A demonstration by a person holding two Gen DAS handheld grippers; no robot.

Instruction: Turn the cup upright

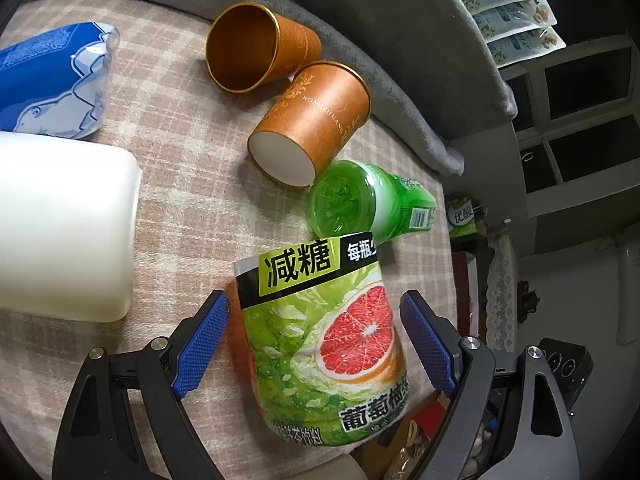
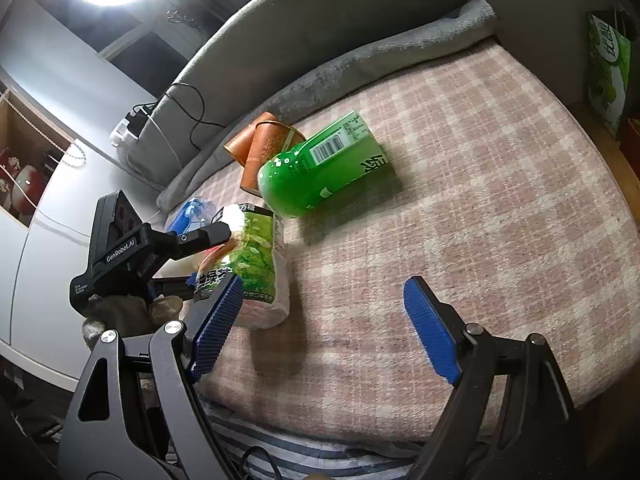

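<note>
Cups lie tipped on the checked blanket [image 1: 168, 128]: open-mouthed cup [image 1: 256, 46] beside base-showing cup [image 1: 316, 120], near the green bottle [image 1: 368, 200]. Left claw [image 1: 316, 344] straddles the grapefruit bottle [image 1: 324, 344], pads apart. Right claw [image 2: 320, 324] gapes, holding nothing.

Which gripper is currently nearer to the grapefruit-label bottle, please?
Left. The left gripper is open with the grapefruit-label bottle between its pads. The right gripper is also open, beside the bottle, over bare checked blanket.
</note>
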